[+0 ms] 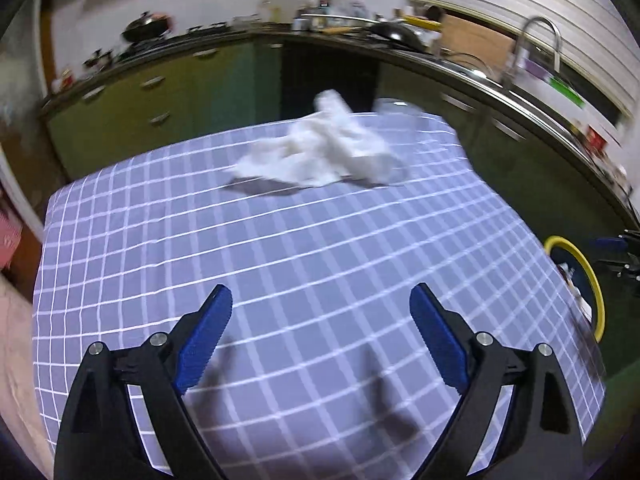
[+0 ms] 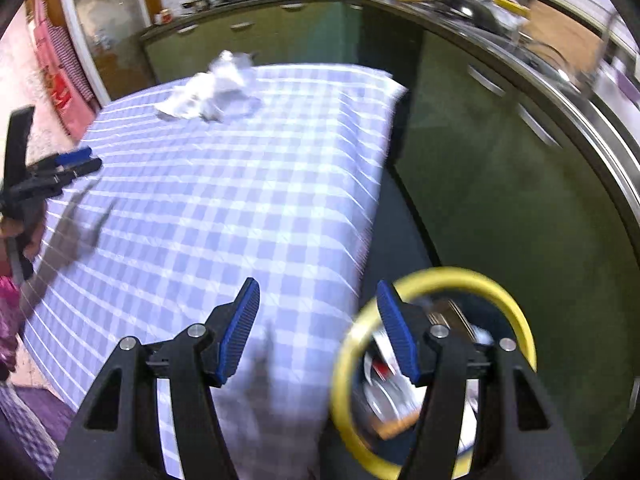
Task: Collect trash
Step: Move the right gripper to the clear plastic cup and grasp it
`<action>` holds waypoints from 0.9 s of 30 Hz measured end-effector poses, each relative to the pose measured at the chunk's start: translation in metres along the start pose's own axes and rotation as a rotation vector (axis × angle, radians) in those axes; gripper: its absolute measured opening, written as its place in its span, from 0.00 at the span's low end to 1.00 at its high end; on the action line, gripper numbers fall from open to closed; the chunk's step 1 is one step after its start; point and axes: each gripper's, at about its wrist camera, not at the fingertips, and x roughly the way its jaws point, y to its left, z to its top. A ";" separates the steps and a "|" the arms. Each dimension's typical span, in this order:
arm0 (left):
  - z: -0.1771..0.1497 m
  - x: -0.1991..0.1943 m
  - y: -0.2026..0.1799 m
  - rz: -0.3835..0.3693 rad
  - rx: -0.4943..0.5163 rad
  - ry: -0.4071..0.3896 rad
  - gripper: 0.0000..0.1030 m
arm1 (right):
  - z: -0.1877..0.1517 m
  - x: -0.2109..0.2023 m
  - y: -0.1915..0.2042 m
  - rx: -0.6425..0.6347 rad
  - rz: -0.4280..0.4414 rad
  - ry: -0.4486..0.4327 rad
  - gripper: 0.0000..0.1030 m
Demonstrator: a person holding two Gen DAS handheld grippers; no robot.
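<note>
Currently, item by item, from the nearest outward.

1. Left hand-held gripper (image 1: 321, 306): black frame, blue ribbed pads, jaws spread wide with nothing between them. It hangs over the near part of the worktop (image 1: 280, 272), a table under a lilac cloth checked with white lines.

2. Right hand-held gripper (image 2: 318, 300): same build, jaws likewise apart and empty. It hovers at the worktop's near right corner, its right finger above the bin.

3. Bin (image 2: 500, 292): round, dark, with a yellow rim, standing on the floor just beside the worktop's right edge. Inside lie blurred scraps, pale and reddish; their kind cannot be told.

4. Trash still to collect: a crumpled white tissue or paper wad (image 1: 320, 152), loose, soft-looking and spread irregularly, lying at the far end of the worktop, well apart from both grippers. A clear plastic piece (image 1: 396, 110) seems to sit just beside it, toward the far right corner; blur prevents certainty.

5. Beyond the worktop: green kitchen cabinets (image 1: 132, 100).

Judgement of step: some trash appears binned already; the reach for the wad is not yet made. Next move likely calls for a gripper to travel to the far end, descend over the wad's bulk, pinch deep enough to gather loose folds, then carry it to the bin.
</note>
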 end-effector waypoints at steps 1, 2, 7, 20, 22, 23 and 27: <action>0.000 0.002 0.005 -0.004 -0.012 -0.001 0.88 | 0.015 0.006 0.010 -0.017 0.015 -0.001 0.56; -0.002 0.004 0.012 -0.011 -0.024 -0.004 0.88 | 0.026 0.010 0.018 -0.027 0.027 -0.003 0.56; -0.010 0.015 0.023 -0.024 -0.040 0.016 0.89 | 0.093 0.031 0.054 -0.073 0.058 -0.060 0.68; -0.020 0.033 0.016 -0.052 -0.054 0.088 0.91 | 0.208 0.119 0.088 -0.025 0.070 -0.059 0.75; -0.020 0.034 0.014 -0.048 -0.047 0.088 0.92 | 0.213 0.128 0.088 -0.009 0.075 -0.054 0.75; -0.020 0.034 0.014 -0.050 -0.045 0.088 0.92 | 0.215 0.131 0.089 -0.003 0.075 -0.055 0.75; -0.020 0.036 0.012 -0.043 -0.032 0.088 0.94 | 0.221 0.137 0.089 0.013 0.063 -0.055 0.75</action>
